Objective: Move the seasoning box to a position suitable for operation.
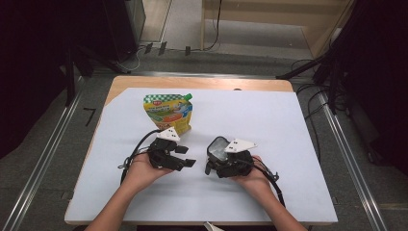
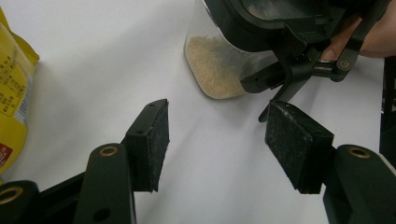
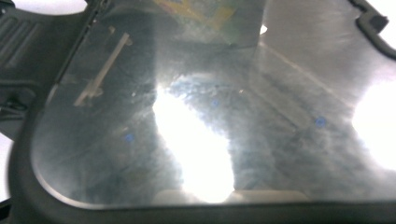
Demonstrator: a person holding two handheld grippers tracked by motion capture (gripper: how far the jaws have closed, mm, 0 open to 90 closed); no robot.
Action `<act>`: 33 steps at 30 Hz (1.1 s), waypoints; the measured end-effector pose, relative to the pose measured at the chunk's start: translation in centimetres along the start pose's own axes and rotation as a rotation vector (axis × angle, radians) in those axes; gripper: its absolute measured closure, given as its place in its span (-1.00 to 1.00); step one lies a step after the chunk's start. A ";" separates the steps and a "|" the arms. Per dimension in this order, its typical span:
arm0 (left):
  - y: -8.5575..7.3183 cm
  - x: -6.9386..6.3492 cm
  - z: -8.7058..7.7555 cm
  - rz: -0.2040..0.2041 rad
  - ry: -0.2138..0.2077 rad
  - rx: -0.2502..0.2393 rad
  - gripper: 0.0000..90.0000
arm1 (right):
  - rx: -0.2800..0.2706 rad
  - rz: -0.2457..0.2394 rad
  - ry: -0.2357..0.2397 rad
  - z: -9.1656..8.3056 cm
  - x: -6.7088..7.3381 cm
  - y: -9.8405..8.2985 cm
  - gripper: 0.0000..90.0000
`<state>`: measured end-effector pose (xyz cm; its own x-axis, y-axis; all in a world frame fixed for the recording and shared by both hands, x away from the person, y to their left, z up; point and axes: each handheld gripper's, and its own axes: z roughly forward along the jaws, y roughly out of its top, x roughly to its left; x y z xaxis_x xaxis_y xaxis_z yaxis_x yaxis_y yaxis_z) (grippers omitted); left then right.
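Observation:
A clear container [image 1: 219, 147] with a black-rimmed lid sits tilted in my right gripper [image 1: 212, 161], near the middle of the white sheet. In the left gripper view it holds tan granules [image 2: 215, 65], and one black finger [image 2: 261, 83] of the right gripper lies against its side. In the right gripper view the lid's clear panel [image 3: 140, 140] is pressed up close and glares. My left gripper [image 1: 186, 156] lies just left of the container, pointing at it. Its jaws [image 2: 217, 140] stand open over bare sheet with nothing between them.
A yellow and green spouted pouch [image 1: 168, 111] stands behind the left gripper, and its edge [image 2: 11, 93] shows at the left of the left gripper view. The white sheet [image 1: 269, 125] covers a wooden table [image 1: 202, 83]. Metal rails run along both sides.

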<state>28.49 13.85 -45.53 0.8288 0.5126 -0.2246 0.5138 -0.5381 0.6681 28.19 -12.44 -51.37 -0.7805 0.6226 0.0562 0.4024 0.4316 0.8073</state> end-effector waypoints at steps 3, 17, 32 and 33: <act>0.0 0.0 0.1 0.003 -0.001 0.001 -0.10 | -0.001 0.030 0.018 -0.2 -0.2 0.0 -0.70; 0.6 0.0 -0.1 -0.053 -0.025 0.005 0.01 | 0.032 0.088 0.012 -3.7 0.0 -0.3 -0.65; 2.4 -0.2 1.0 -0.005 -0.091 0.092 1.00 | -0.025 0.130 -0.017 -9.4 -1.1 -0.4 -0.20; 2.3 -0.1 1.6 -0.006 -0.089 0.116 1.00 | -0.030 0.136 -0.022 -9.5 -1.2 -0.4 -0.19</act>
<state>29.99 11.51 -45.10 0.8395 0.4574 -0.2932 0.5364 -0.6121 0.5811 24.45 -19.55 -46.22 -0.7087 0.6886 0.1536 0.4889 0.3224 0.8106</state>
